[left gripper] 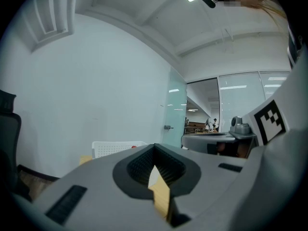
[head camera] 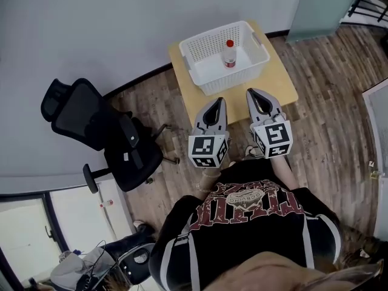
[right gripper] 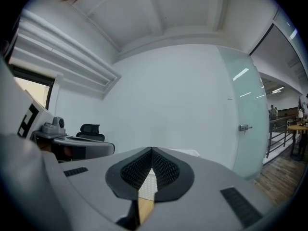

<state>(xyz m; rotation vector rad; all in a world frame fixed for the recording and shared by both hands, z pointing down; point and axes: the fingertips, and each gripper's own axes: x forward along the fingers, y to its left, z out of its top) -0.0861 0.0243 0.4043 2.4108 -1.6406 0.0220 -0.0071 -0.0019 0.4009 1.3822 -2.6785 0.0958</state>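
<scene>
A white perforated basket (head camera: 203,77) stands on a small wooden table (head camera: 282,80), and a clear bottle with a red cap (head camera: 229,54) stands upright inside it. My left gripper (head camera: 219,100) hovers over the table's front edge, just short of the basket, its jaws closed tip to tip on nothing. My right gripper (head camera: 250,91) is beside it, also shut and empty, its tip close to the basket's front wall. In the left gripper view the left gripper (left gripper: 154,146) points at the basket (left gripper: 113,148). The right gripper (right gripper: 151,149) shows basket mesh (right gripper: 148,181) through the gap behind its tips.
A black office chair (head camera: 103,132) stands left of the table on the wood floor. A grey wall runs behind the table. A frosted glass door (right gripper: 250,129) is at the right. The person's legs and feet are near the table's front.
</scene>
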